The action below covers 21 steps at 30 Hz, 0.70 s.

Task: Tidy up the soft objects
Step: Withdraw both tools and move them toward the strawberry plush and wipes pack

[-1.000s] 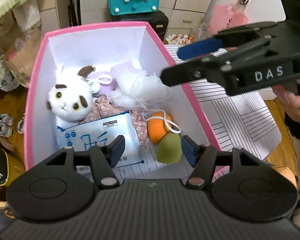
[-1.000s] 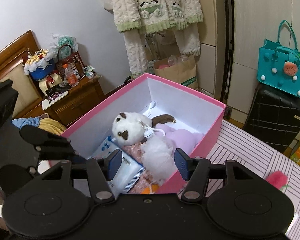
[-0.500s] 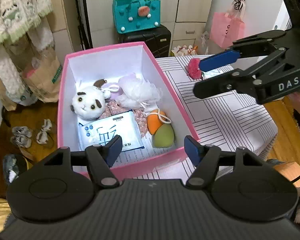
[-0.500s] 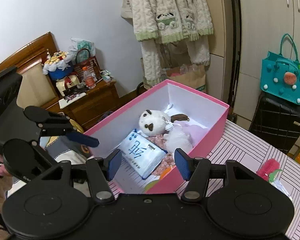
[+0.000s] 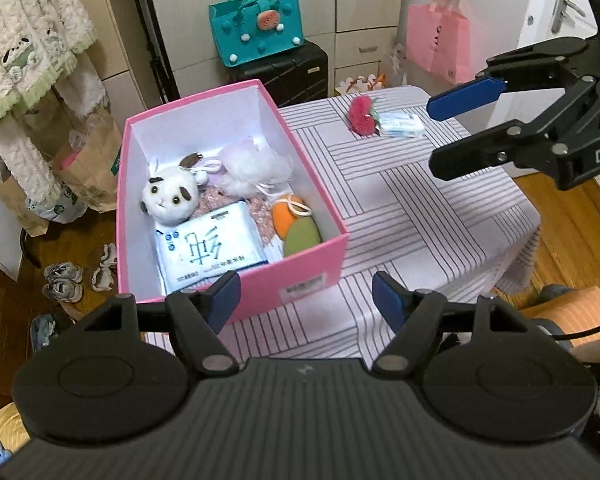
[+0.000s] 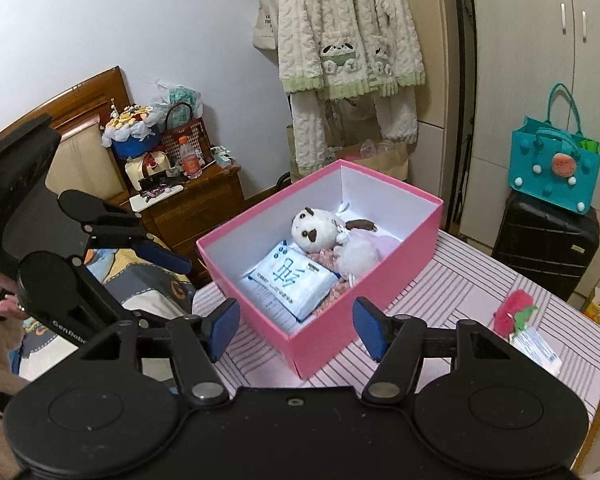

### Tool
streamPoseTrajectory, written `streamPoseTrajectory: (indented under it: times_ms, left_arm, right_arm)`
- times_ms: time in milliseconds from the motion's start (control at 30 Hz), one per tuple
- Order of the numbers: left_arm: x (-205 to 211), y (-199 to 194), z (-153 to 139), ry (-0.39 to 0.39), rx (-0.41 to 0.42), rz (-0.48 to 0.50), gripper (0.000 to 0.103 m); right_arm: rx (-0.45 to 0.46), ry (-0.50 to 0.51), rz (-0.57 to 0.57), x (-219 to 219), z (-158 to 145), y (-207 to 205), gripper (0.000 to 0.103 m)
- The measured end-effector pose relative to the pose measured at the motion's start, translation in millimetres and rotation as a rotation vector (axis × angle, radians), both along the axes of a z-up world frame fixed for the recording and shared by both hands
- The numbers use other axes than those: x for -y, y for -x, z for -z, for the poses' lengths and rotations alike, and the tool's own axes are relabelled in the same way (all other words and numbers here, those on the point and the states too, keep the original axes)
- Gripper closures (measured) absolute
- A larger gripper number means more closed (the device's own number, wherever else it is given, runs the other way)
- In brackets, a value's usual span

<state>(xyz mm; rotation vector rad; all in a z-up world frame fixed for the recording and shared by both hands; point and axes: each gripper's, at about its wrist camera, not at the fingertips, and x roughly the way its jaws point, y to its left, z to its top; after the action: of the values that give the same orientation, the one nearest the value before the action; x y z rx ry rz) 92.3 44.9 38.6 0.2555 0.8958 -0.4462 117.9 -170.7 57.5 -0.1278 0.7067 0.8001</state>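
A pink box (image 5: pixel 308 268) (image 6: pixel 380 320) stands on the striped table. In it lie a white plush cat (image 5: pixel 170 198) (image 6: pixel 314 230), a blue-white tissue pack (image 5: pixel 210 250) (image 6: pixel 290 282), a white bath pouf (image 5: pixel 258 166), floral cloth and an orange-green sponge (image 5: pixel 296 228). A red fluffy toy (image 5: pixel 360 116) (image 6: pixel 512 312) and a small tissue packet (image 5: pixel 402 124) (image 6: pixel 538 346) lie on the table beyond the box. My left gripper (image 5: pixel 306 300) is open and empty above the box's near side. My right gripper (image 6: pixel 296 326) is open and empty, held high right of the box; it also shows in the left wrist view (image 5: pixel 464 132).
A black suitcase (image 5: pixel 284 70) with a teal bag (image 5: pixel 256 22) stands behind the table. A pink bag (image 5: pixel 438 38) hangs at right. Paper bags (image 5: pixel 88 172), shoes and hanging fleece clothes (image 6: pixel 348 28) are left of the box. A wooden nightstand (image 6: pixel 196 208) stands near the bed.
Both grippers have drawn back and up from the box, so the whole box and the table beyond it now show. Both stay open and empty.
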Motion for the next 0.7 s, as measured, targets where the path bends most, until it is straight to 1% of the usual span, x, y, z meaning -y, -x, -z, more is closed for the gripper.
streamPoseTrajectory:
  times_ms: [100,300,500,700]
  left_arm:
    - [9.2,7.4,3.6,-0.007,-0.009,0.017,0.030]
    - [30.9,16.6,14.3,-0.019,-0.055,0.063,0.030]
    - [51.1,19.2,26.5,-0.014,-0.085,0.110,0.030]
    - [72.2,13.2,44.8,-0.003,-0.134,0.164,0.030]
  right_arm:
    - [0.005,0.010,0.000,7.6,4.5,10.7,0.035]
    - [-0.009,0.027,0.011,22.3,19.0,25.8,0.034]
    - [-0.045,0.025,0.046,42.3,38.0,34.6,0.033]
    - [-0.092,0.037,0.095,62.1,60.7,37.4,0.033]
